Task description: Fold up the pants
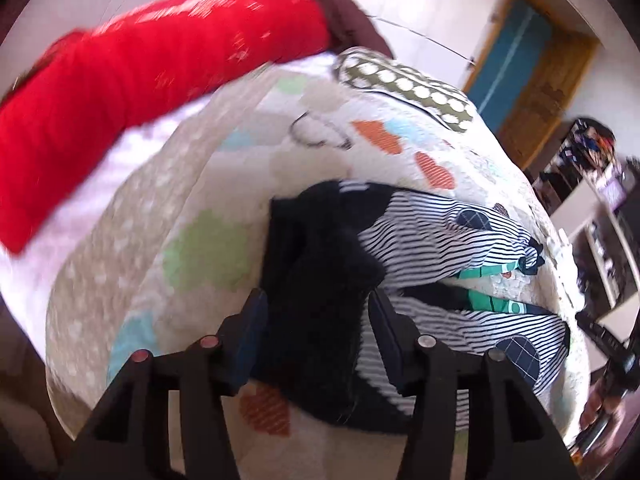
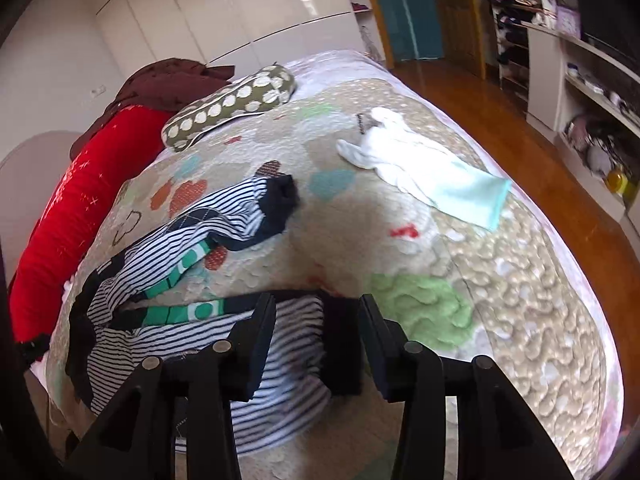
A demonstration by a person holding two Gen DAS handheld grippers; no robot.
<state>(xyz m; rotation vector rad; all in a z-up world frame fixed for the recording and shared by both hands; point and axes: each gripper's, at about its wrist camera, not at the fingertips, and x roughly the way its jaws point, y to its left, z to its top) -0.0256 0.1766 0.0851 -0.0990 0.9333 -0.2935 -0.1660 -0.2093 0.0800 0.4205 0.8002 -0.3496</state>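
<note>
Plenty of bare quilt [image 2: 500, 280] at center and lower right of the right wrist view, easy to pass through. White garment [image 2: 420, 168] blocking upper right of center, dotted pillow [image 2: 232, 104] and red bolster [image 2: 68, 220] walling off the left. Striped pants [image 2: 168, 260] sprawled across lower left, filling lower center of the left wrist view too.

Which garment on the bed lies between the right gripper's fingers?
The striped pants, navy and white with green trim, spread in front of the right gripper, one leg end between its fingers. The white garment lies apart, farther up the quilt.
</note>
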